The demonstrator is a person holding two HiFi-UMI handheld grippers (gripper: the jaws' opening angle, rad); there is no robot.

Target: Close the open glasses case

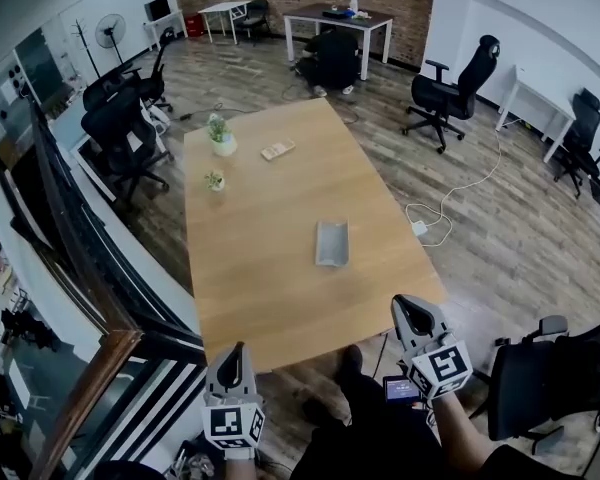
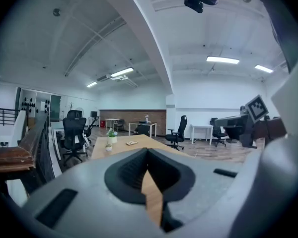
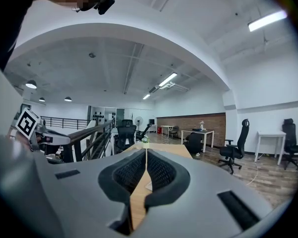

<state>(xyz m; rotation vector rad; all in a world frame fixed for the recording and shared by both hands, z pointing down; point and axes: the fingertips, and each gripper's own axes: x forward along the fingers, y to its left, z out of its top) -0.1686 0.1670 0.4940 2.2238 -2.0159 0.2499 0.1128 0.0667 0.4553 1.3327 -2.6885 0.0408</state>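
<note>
Fingers of the left gripper are pressed together with nothing between them, and the right gripper has its fingers drawn tight as well, also holding nothing. Both are held out close to level, tipped a touch downward, off the near edge of the table: the left one short of the table's near left corner, the right one by its near right corner. The glasses case lies open and flat toward the table's middle, well apart from both grippers; whether anything is inside I cannot tell. A white pot holding a green plant stands near the table's far left side, with a smaller potted plant just nearer.
</note>
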